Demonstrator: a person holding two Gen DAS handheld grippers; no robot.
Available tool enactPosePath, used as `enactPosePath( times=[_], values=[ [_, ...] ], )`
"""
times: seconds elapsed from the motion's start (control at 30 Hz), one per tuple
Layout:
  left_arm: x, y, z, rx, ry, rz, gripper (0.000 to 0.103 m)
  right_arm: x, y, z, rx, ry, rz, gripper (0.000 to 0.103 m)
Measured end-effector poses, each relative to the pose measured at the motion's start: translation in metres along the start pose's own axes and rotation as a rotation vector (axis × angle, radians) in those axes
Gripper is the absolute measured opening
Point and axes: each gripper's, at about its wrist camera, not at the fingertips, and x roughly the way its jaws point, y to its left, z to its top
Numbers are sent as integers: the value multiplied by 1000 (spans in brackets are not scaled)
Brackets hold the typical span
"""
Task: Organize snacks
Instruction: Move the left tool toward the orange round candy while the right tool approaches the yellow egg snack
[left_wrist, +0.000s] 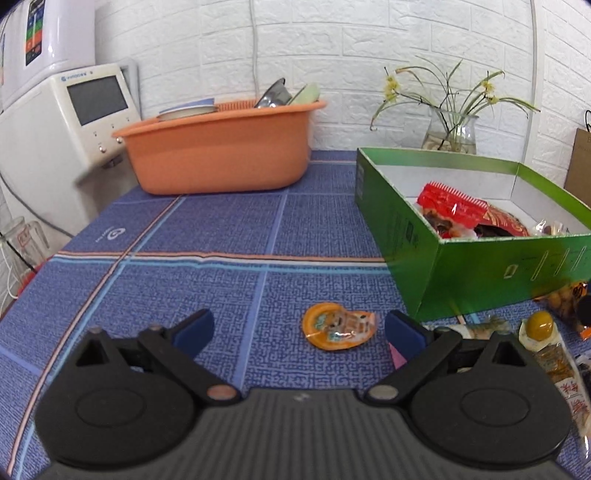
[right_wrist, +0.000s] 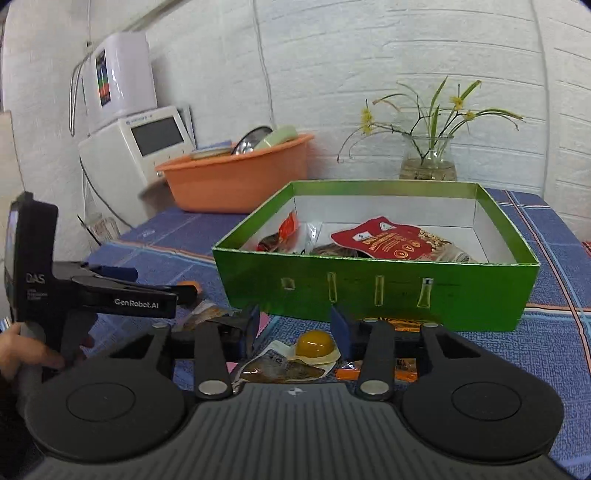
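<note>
A green cardboard box (left_wrist: 476, 273) stands on the blue tablecloth with several snack packets inside, among them a red one (left_wrist: 452, 206). It also shows in the right wrist view (right_wrist: 376, 288), with a red packet (right_wrist: 391, 240) in it. An orange round snack packet (left_wrist: 338, 325) lies on the cloth between the fingers of my open, empty left gripper (left_wrist: 299, 326). My right gripper (right_wrist: 295, 328) is open over a yellow jelly cup (right_wrist: 316, 343) and a brown snack packet (right_wrist: 280, 369) just in front of the box. The left gripper (right_wrist: 159, 284) shows at the left there.
An orange basin (left_wrist: 218, 151) with dishes stands at the back left beside a white appliance (left_wrist: 62, 125). A glass vase (left_wrist: 448, 134) with a plant stands behind the box. More snack packets (left_wrist: 554, 365) lie at the right of the cloth.
</note>
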Motion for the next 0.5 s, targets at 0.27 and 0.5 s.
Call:
enactPosePath(
  times=[0.27, 0.5],
  values=[
    [14, 0, -2, -11, 32, -8, 97, 30, -1, -7, -34, 93, -47, 74],
    [22, 5, -1, -71, 42, -49, 98, 37, 2, -8, -25, 111, -37, 73]
  ],
)
